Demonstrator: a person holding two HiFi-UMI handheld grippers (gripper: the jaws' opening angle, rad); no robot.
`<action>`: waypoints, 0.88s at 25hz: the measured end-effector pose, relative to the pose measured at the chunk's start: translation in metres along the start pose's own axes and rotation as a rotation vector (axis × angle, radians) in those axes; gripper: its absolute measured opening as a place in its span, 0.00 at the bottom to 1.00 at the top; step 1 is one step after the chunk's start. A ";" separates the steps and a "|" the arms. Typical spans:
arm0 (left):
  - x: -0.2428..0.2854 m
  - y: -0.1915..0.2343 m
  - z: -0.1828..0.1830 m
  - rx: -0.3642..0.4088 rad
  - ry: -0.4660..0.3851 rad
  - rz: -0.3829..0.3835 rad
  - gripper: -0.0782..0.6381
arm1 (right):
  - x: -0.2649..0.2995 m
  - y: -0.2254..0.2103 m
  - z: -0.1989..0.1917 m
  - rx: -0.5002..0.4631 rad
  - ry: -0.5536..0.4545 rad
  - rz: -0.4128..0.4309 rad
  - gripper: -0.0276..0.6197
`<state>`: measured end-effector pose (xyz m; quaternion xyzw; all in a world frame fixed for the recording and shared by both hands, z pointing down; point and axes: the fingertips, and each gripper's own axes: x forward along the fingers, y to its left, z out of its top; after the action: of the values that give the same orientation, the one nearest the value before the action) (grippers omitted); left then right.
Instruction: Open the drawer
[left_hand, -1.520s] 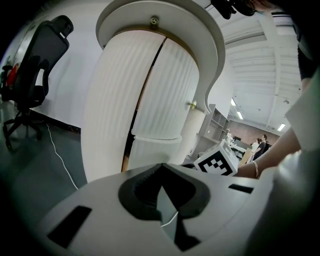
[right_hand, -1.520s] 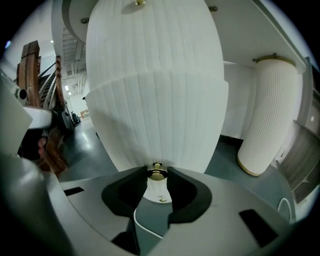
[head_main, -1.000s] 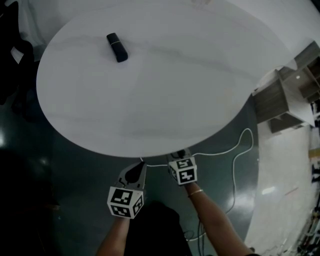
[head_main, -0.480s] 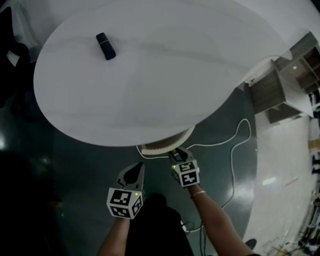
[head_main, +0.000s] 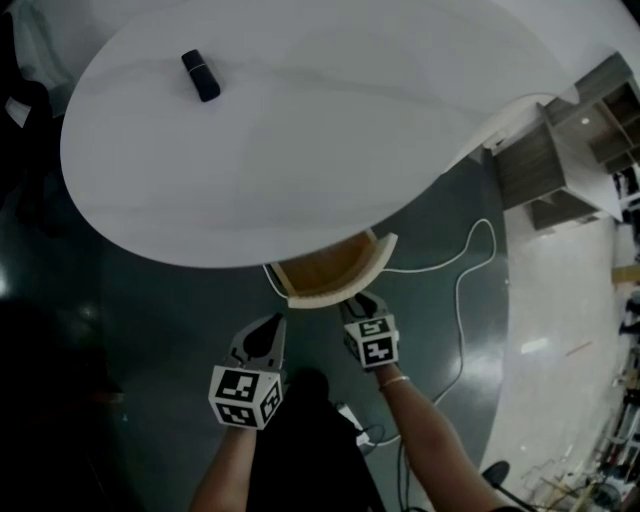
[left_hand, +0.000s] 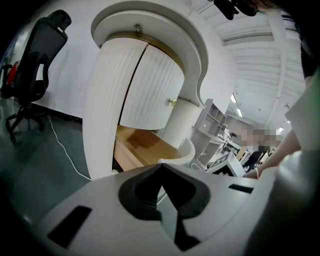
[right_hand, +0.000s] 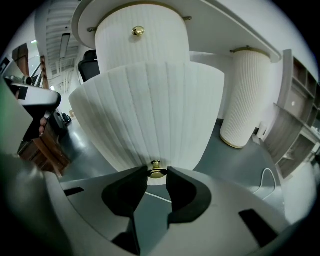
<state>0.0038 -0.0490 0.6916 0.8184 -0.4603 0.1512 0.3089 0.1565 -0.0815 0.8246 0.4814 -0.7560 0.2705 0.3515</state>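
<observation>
Half hidden under the tabletop (head_main: 300, 150), the drawer (head_main: 325, 268) is drawn further out, its knob (right_hand: 156, 172) clamped by the right gripper (head_main: 358, 300), the left gripper (head_main: 272, 322) closed.

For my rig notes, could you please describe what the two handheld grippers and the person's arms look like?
The left gripper and right gripper have pale grey bodies with black, wedge-shaped jaw pads. Each carries a white cube printed with black square markers. The forearms are bare, with no sleeves showing; a thin light bangle circles the right wrist.
</observation>
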 end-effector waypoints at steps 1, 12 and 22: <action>-0.001 -0.001 0.000 -0.002 0.002 -0.002 0.11 | -0.002 0.000 -0.002 0.009 0.004 -0.005 0.22; -0.007 -0.005 -0.004 -0.016 0.025 -0.012 0.11 | -0.019 -0.004 -0.025 0.015 0.044 -0.026 0.22; -0.018 -0.016 -0.008 -0.015 0.053 -0.023 0.11 | -0.036 -0.008 -0.048 0.006 0.100 -0.040 0.22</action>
<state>0.0079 -0.0259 0.6827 0.8170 -0.4436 0.1660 0.3289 0.1869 -0.0296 0.8256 0.4836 -0.7268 0.2895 0.3925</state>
